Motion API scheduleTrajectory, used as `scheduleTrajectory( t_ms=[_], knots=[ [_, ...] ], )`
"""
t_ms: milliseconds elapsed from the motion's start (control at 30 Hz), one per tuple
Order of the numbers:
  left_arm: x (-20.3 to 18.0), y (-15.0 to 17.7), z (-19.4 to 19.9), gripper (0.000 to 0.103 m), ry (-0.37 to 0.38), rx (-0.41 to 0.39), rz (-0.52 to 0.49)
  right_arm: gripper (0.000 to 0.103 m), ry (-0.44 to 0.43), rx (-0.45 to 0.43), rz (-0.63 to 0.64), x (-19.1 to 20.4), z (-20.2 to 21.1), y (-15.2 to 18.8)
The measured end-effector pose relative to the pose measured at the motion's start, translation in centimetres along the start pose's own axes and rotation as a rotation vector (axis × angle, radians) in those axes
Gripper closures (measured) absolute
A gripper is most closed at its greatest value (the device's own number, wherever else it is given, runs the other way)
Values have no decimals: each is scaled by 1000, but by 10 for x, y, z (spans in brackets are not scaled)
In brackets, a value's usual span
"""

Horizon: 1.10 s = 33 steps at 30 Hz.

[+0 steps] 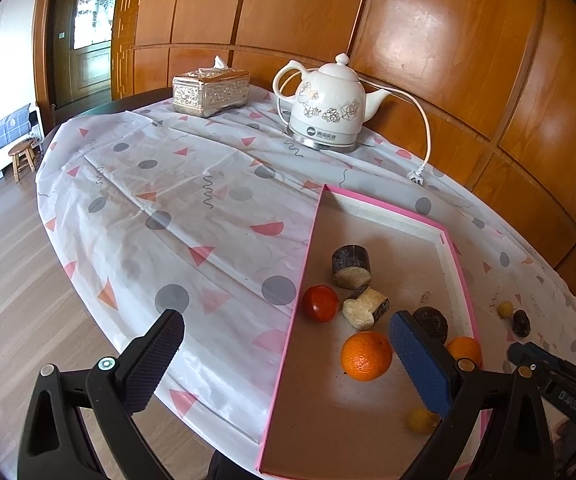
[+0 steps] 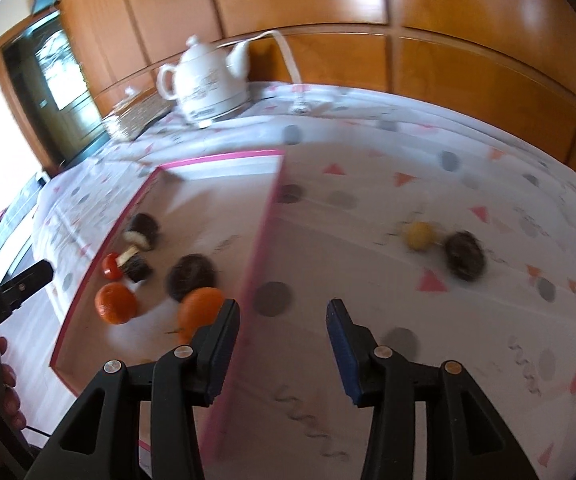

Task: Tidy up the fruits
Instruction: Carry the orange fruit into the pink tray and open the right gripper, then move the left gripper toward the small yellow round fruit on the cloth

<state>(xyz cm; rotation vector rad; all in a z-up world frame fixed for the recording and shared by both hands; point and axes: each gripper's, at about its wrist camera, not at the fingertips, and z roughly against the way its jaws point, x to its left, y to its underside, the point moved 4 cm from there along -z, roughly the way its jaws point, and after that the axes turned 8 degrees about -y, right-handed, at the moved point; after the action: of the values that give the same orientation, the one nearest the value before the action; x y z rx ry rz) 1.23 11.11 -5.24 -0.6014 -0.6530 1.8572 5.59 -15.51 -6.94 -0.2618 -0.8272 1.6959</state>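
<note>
While both hand-held grippers, left [image 1: 286, 344] and right [image 2: 284, 322], gape empty, patterned tablecloth [image 1: 192, 200] meets wood-panelled wall [image 1: 427, 32].

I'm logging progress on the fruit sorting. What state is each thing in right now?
Left gripper: open, empty.
Right gripper: open, empty.
Tray: holds two oranges, a red fruit, a dark round fruit, two cut pieces and a small yellow fruit.
Yellow fruit: outside the tray, on the cloth.
Dark fruit: outside the tray, beside it.
Kettle: upright, lid on, unplugged.
</note>
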Motion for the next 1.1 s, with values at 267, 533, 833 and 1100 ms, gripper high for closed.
scheduleTrajectory(
  t_ms=[267,533,833,1100],
  knots=[
    [-7,-1,4,0,9,-8,-24,57,129,-46,-143,-66,26,15],
    [-16,0,6,0,12,-15,-57,57,317,-79,-301,-142,58,44],
    [-31,0,10,0,28,-23,-109,57,504,-115,-490,-218,91,80],
    [-48,-2,15,0,57,-35,-160,57,640,-152,-580,-257,114,101]
  ],
)
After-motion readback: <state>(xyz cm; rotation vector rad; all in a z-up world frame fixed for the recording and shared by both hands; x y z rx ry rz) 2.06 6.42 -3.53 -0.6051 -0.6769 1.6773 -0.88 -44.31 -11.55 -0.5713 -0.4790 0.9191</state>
